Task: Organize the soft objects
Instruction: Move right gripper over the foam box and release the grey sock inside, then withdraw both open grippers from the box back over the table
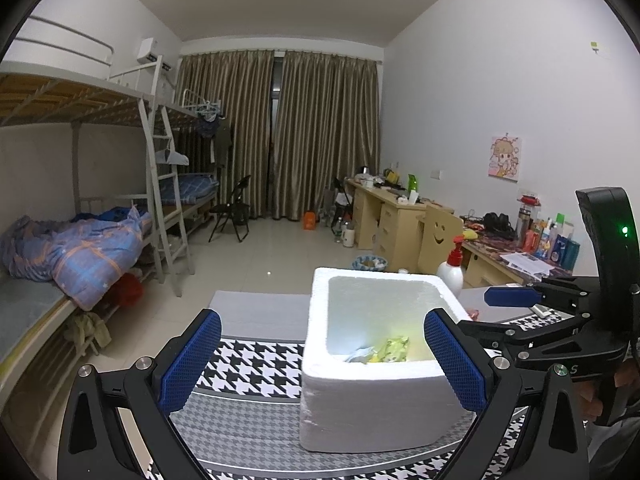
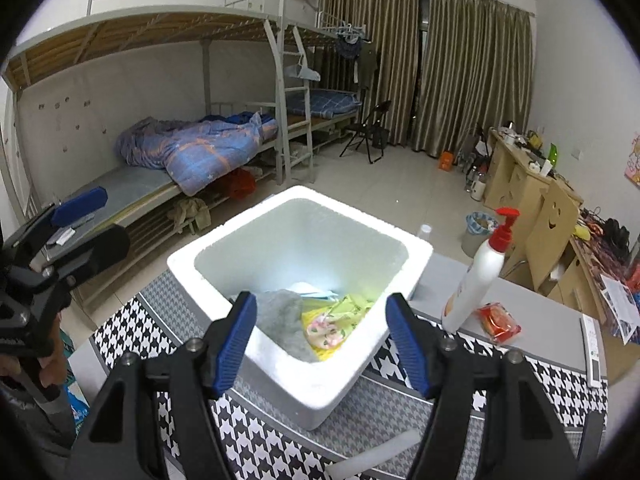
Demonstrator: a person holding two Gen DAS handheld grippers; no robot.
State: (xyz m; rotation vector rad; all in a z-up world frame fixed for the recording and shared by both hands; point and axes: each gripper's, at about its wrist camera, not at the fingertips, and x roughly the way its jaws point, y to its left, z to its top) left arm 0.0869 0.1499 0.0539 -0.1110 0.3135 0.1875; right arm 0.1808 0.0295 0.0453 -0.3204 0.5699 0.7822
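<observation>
A white foam box [image 1: 376,396] [image 2: 320,384] stands on a houndstooth cloth [image 1: 256,364] [image 2: 400,420]. Inside lie a grey cloth [image 2: 280,316], a yellow-green packet [image 2: 352,312] [image 1: 394,348] and a floral pink soft item [image 2: 324,330]. My left gripper [image 1: 322,360] is open and empty, hovering at the box's near left side. My right gripper [image 2: 322,340] is open and empty above the box's near rim. It also shows in the left wrist view [image 1: 508,312]. The left gripper shows at the left edge of the right wrist view [image 2: 86,220]. A red soft packet [image 2: 498,320] lies on the table right of the box.
A white pump bottle [image 2: 480,276] [image 1: 451,270] stands just right of the box. A white remote [image 2: 592,352] lies at the table's right edge. A bunk bed [image 2: 180,152] with a blue quilt is on the left, desks [image 1: 400,212] on the right.
</observation>
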